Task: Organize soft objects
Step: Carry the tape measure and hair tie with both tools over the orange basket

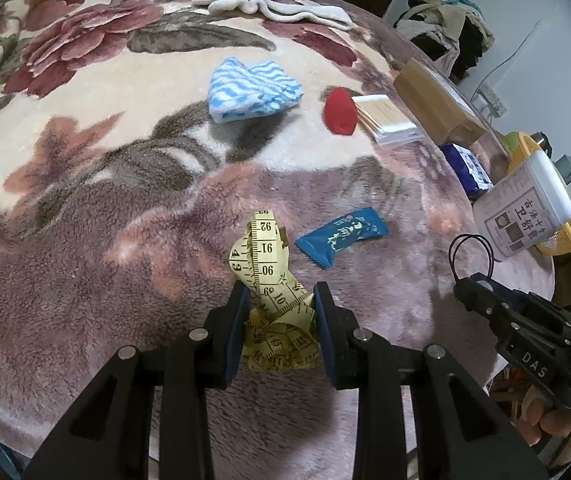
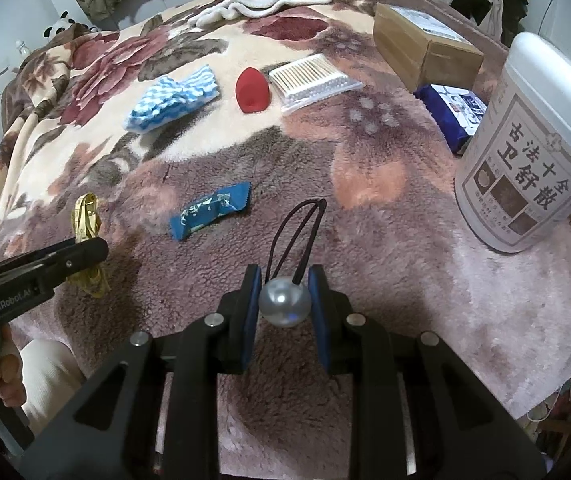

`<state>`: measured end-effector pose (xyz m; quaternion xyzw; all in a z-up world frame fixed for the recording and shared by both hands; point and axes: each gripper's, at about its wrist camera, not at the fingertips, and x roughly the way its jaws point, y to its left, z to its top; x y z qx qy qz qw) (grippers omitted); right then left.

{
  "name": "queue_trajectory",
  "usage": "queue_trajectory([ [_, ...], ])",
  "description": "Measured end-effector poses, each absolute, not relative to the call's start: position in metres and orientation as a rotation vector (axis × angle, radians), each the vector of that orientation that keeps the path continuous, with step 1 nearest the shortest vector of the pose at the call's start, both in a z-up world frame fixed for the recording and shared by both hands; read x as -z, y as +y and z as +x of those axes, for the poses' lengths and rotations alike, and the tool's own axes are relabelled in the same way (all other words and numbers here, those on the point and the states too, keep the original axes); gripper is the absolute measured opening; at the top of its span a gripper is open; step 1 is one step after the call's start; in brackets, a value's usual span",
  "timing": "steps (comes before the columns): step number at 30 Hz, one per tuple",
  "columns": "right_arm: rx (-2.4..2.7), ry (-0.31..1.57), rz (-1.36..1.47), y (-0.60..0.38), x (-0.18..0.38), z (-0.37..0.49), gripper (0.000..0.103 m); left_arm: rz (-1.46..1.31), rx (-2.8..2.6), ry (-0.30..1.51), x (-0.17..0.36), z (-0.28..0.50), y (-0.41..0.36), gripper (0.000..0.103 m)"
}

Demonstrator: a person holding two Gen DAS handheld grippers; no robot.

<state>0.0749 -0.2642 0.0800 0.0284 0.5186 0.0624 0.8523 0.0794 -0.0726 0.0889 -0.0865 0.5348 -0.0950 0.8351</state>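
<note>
The left gripper (image 1: 281,300) pinches the tape measure (image 1: 269,264), the right gripper (image 2: 285,280) a beaded hair tie (image 2: 285,300); next probably grouping them near the striped cloth (image 1: 251,90) at twelve o'clock.

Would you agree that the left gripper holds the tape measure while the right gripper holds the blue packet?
Not quite: the right gripper holds a pearl hair tie, as the right wrist view shows; the blue packet lies loose on the blanket. The left gripper does hold the tape measure.
</note>
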Motion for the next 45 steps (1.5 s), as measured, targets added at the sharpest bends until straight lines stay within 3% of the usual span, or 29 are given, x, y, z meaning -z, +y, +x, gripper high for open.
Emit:
queue_trajectory([
  [45,-0.051,0.876,0.105,-0.353,-0.199,0.078,0.025,-0.031,0.418,0.981,-0.209,0.110,-0.233,0.033],
])
